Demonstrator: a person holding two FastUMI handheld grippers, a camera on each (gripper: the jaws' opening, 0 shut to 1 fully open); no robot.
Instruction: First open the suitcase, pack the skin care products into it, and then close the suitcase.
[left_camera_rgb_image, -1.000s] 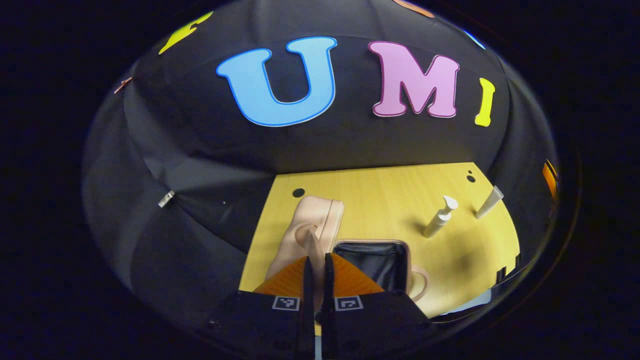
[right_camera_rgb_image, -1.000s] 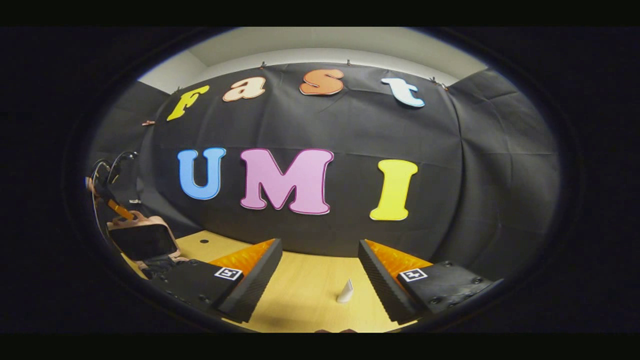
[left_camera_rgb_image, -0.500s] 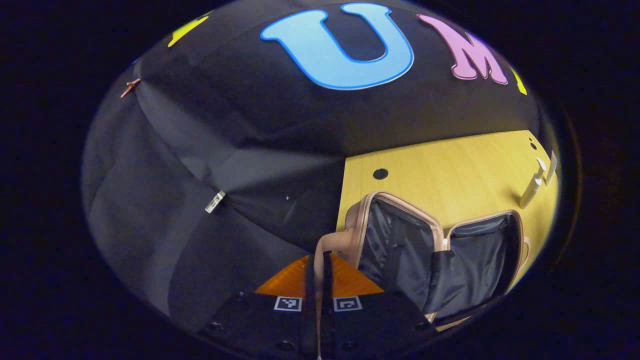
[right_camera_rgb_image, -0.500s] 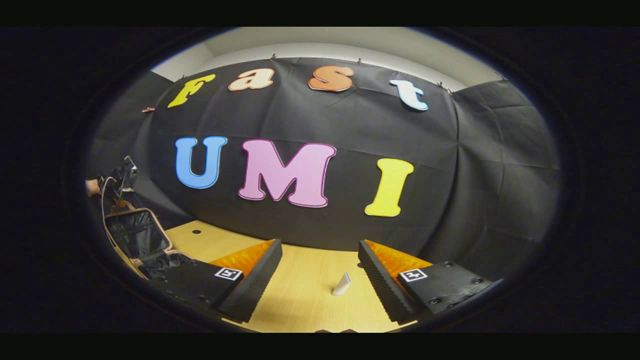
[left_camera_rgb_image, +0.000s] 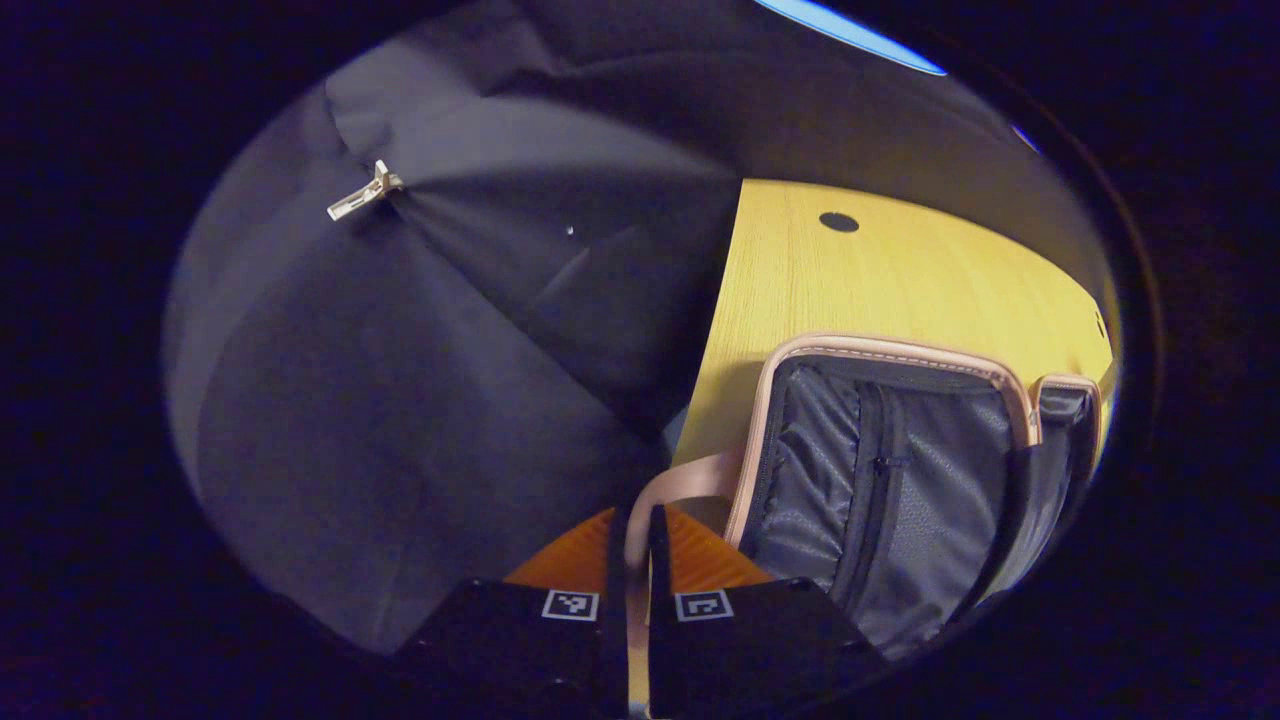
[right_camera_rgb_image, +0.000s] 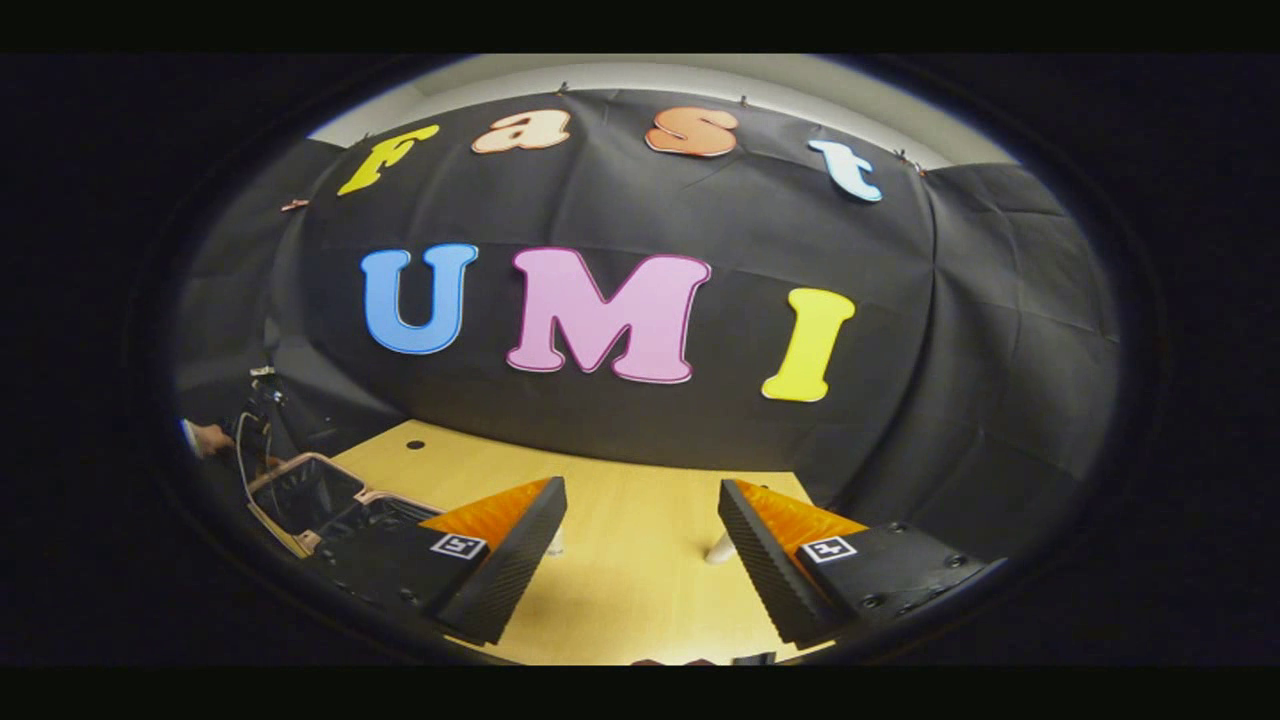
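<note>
The suitcase (left_camera_rgb_image: 905, 470) has a pale pink shell and trim, a pink handle strap (left_camera_rgb_image: 672, 487), and a dark grey, slightly glossy lining. The table (left_camera_rgb_image: 900, 280) is light yellow wood grain with a small black hole (left_camera_rgb_image: 838, 222). Two small white containers (right_camera_rgb_image: 718, 547) stand on it.

Item 1. Two small square black-and-white coded markers, a block pattern and no letters or numbers.
- One on each finger base of the left gripper (left_camera_rgb_image: 632, 520), at 6 o'clock in the left gripper view: first marker (left_camera_rgb_image: 571, 605), second marker (left_camera_rgb_image: 703, 605). The suitcase handle (left_camera_rgb_image: 680, 485) passes between them.

Item 2. Two like markers on the right gripper (right_camera_rgb_image: 640, 487), right gripper view: third marker (right_camera_rgb_image: 459, 546) at 7 o'clock, fourth marker (right_camera_rgb_image: 828, 549) at 5 o'clock.

No brand or number is legible.
</note>
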